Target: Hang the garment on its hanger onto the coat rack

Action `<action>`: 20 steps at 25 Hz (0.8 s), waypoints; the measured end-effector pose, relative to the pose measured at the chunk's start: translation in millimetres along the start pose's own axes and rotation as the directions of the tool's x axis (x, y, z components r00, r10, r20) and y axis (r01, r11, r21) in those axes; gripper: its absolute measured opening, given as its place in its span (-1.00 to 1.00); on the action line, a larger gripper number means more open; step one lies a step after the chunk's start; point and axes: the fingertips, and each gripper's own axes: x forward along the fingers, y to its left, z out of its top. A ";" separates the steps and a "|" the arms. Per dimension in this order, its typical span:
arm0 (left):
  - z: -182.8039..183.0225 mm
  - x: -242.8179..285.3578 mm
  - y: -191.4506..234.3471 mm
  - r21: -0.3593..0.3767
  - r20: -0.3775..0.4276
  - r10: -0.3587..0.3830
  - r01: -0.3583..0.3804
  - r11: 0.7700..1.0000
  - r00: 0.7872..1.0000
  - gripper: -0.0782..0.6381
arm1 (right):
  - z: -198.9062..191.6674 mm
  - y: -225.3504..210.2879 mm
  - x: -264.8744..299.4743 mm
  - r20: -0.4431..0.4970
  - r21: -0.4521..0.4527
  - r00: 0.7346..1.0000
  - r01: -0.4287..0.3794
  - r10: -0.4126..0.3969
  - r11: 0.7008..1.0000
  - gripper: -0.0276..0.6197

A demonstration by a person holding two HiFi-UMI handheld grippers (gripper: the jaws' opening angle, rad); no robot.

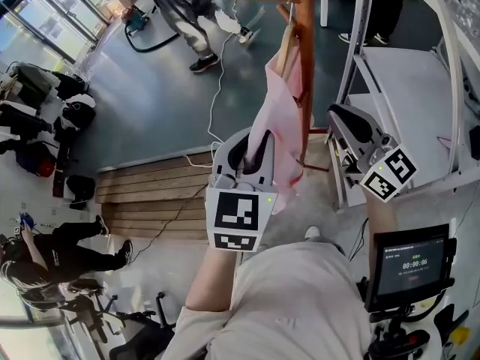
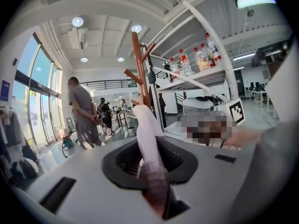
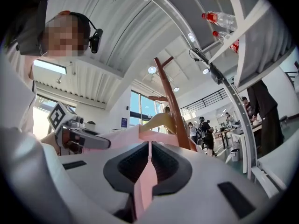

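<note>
A pink garment (image 1: pixel 271 122) hangs down from a pale wooden hanger (image 1: pixel 285 45) right against the brown coat rack pole (image 1: pixel 303 58). My left gripper (image 1: pixel 253 154) is shut on the garment's lower part; in the left gripper view the cloth (image 2: pixel 148 139) runs up out of its jaws toward the rack (image 2: pixel 139 66). My right gripper (image 1: pixel 352 130) sits right of the pole. In the right gripper view a pink strip (image 3: pixel 145 181) is pinched in its jaws, with the hanger (image 3: pixel 158 120) and the rack (image 3: pixel 171 104) ahead. Whether the hook rests on a peg is hidden.
White metal shelving (image 1: pixel 409 81) stands close on the right, with bottles (image 2: pixel 201 57) on it. A wooden platform (image 1: pixel 150 193) and a cable lie on the floor to the left. A timer screen (image 1: pixel 409 265) is at lower right. People (image 2: pixel 83 111) stand further off.
</note>
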 end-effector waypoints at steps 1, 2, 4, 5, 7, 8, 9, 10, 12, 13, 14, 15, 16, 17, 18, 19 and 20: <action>-1.7 -13.6 6.8 -0.003 0.017 -0.024 0.024 1.000 1.000 -0.61 | -3.0 14.0 6.9 -0.004 -0.008 1.000 0.007 -0.007 1.000 -0.88; -5.1 -28.2 17.1 -0.011 0.033 -0.046 0.047 0.999 0.998 -0.61 | -6.4 30.6 15.3 -0.007 -0.015 1.000 0.015 -0.015 1.000 -0.88; -10.8 -50.4 35.7 -0.029 0.060 -0.078 0.080 0.996 0.995 -0.61 | -12.1 56.0 28.1 -0.014 -0.030 0.999 0.031 -0.031 0.999 -0.88; -11.1 -55.5 40.0 -0.036 0.071 -0.088 0.090 0.995 0.994 -0.61 | -14.1 60.6 30.2 -0.019 -0.037 0.999 0.038 -0.039 0.999 -0.88; -8.7 -56.5 40.1 -0.044 0.089 -0.103 0.108 0.993 0.991 -0.61 | -16.5 58.1 28.4 -0.027 -0.047 0.998 0.053 -0.055 0.997 -0.88; -7.4 -55.3 38.0 -0.045 0.095 -0.114 0.118 0.992 0.989 -0.61 | -17.3 55.0 25.9 -0.029 -0.047 0.998 0.061 -0.062 0.997 -0.88; -6.4 -54.8 35.4 -0.045 0.100 -0.126 0.131 0.990 0.987 -0.61 | -18.2 52.7 23.2 -0.032 -0.048 0.997 0.070 -0.071 0.996 -0.88; -5.5 -55.9 33.2 -0.044 0.104 -0.138 0.143 0.989 0.985 -0.61 | -19.0 51.6 20.7 -0.035 -0.049 0.996 0.080 -0.082 0.996 -0.88; -4.1 -62.9 30.5 -0.040 0.113 -0.156 0.162 0.986 0.981 -0.61 | -20.6 54.4 16.5 -0.042 -0.057 0.994 0.103 -0.105 0.993 -0.88; -3.9 -66.3 30.0 -0.041 0.119 -0.163 0.169 0.985 0.979 -0.61 | -21.3 57.1 14.8 -0.045 -0.059 0.992 0.114 -0.117 0.992 -0.88; -4.0 -65.8 29.3 -0.046 0.125 -0.170 0.177 0.983 0.978 -0.61 | -22.1 58.6 13.4 -0.046 -0.059 0.991 0.122 -0.125 0.991 -0.88; -3.7 -59.4 28.2 -0.052 0.130 -0.178 0.187 0.981 0.975 -0.61 | -23.0 57.2 12.9 -0.049 -0.055 0.990 0.128 -0.131 0.990 -0.88; -2.6 -47.6 27.1 -0.059 0.138 -0.188 0.198 0.979 0.972 -0.61 | -24.1 52.9 13.5 -0.052 -0.049 0.989 0.133 -0.135 0.990 -0.88; -1.0 -33.7 26.1 -0.064 0.142 -0.197 0.208 0.976 0.970 -0.61 | -24.6 47.7 14.5 -0.054 -0.044 0.988 0.140 -0.143 0.989 -0.88; 0.8 -22.2 25.9 -0.064 0.142 -0.206 0.216 0.974 0.968 -0.61 | -24.0 44.7 15.1 -0.051 -0.040 0.987 0.152 -0.154 0.988 -0.88; 2.9 -16.2 26.4 -0.057 0.142 -0.215 0.225 0.973 0.966 -0.61 | -22.1 46.1 14.8 -0.041 -0.037 0.985 0.165 -0.167 0.986 -0.88; 5.7 -16.1 27.6 -0.045 0.149 -0.227 0.236 0.971 0.962 -0.61 | -19.8 51.9 13.5 -0.026 -0.033 0.984 0.176 -0.177 0.984 -0.88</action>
